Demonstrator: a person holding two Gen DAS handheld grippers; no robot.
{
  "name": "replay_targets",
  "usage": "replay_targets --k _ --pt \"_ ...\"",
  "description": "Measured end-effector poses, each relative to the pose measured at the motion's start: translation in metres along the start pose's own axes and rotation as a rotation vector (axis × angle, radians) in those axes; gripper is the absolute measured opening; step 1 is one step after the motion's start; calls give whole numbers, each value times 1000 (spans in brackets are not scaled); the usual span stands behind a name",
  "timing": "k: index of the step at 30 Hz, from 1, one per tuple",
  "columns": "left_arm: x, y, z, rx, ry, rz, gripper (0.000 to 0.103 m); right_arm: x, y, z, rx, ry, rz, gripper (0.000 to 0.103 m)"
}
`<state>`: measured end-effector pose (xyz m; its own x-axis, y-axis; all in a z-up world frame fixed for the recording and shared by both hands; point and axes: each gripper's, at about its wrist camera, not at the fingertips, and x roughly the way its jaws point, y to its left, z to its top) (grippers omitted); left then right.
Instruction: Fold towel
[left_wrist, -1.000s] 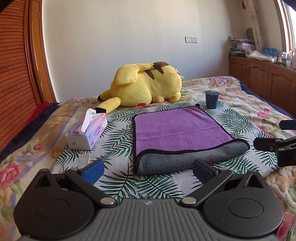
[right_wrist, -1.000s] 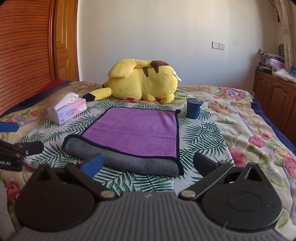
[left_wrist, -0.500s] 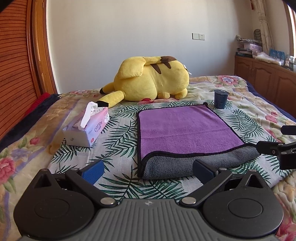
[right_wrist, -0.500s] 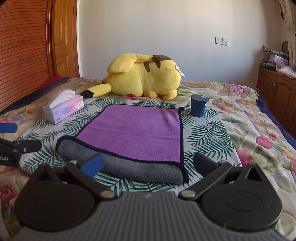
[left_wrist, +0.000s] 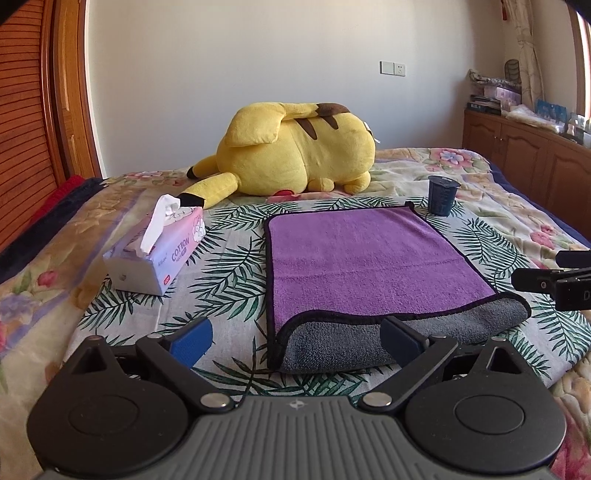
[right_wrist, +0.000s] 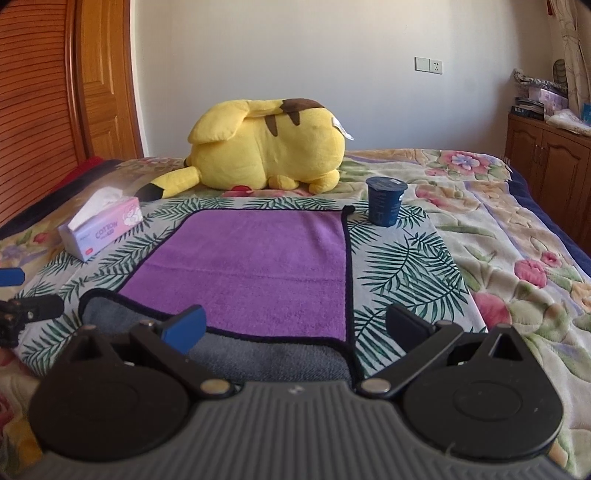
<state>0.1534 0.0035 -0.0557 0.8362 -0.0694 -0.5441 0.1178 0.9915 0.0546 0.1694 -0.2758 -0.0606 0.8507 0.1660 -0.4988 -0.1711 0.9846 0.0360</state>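
Left wrist view shows the towel (left_wrist: 369, 254) lying flat on the bed (left_wrist: 498, 206), purple face up, its near edge rolled back so the grey underside makes a thick fold running left to right across the front. The left gripper (left_wrist: 295, 341) hangs just short of that fold, jaws wide apart and holding nothing, centred on the towel's near left corner. In the right wrist view the right gripper (right_wrist: 295, 326) is likewise spread and empty, low over the near right corner, with the grey fold passing between its fingers. Each gripper is nearest its own corner, so the next move probably turns on reaching straight ahead and pinching the fold. Room ahead is bounded by the cup (right_wrist: 385, 201) just beyond the far right corner and the plush toy (right_wrist: 266, 144) behind; the tissue box (left_wrist: 157, 251) sits well apart on the left.
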Motion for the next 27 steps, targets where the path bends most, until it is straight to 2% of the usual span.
replay_targets --k 11,12,14,20,27 --pt "26 5 3 0 22 -16 67 25 -12 1 -5 56 2 102" --pt "29 6 3 -5 27 -21 65 28 -12 1 -6 67 3 101" --pt "34 8 4 -18 38 -33 61 34 -13 -1 -8 92 6 91" --pt "49 16 4 -64 63 -57 48 50 -18 -7 -15 182 28 88" --pt "65 24 0 -115 109 -71 33 58 -26 -10 6 242 58 86"
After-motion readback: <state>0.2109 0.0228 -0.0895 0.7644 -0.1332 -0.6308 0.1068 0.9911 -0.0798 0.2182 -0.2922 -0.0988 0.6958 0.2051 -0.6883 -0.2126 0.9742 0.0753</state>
